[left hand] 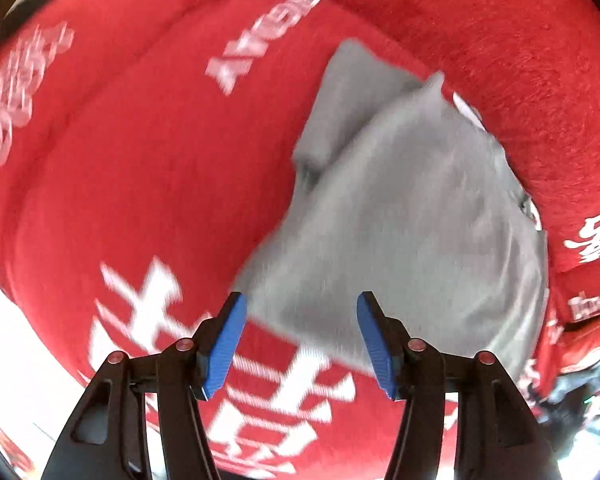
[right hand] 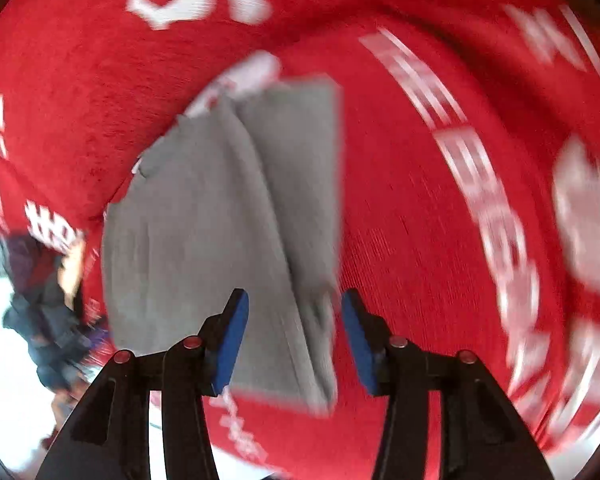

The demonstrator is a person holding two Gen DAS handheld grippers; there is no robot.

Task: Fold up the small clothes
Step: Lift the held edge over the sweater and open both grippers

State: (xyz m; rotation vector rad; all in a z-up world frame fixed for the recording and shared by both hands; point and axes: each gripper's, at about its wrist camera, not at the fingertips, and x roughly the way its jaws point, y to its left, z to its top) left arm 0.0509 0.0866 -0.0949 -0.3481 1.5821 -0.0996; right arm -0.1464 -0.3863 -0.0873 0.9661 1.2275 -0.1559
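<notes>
A small grey garment [left hand: 412,216] lies partly folded on a red cloth with white lettering [left hand: 148,184]. My left gripper [left hand: 300,344] is open and empty, just above the garment's near edge. In the right wrist view the same grey garment [right hand: 204,220] shows a lengthwise fold down its middle. My right gripper [right hand: 294,340] is open and empty, with its blue pads [right hand: 230,340] on either side of the garment's near right corner. Both views are blurred by motion.
The red cloth [right hand: 440,240] covers the whole surface and bunches into a thick ridge behind the garment [left hand: 520,80]. A pile of dark clothes [right hand: 48,312] lies at the left edge in the right wrist view. A white label [right hand: 256,72] peeks out at the garment's far end.
</notes>
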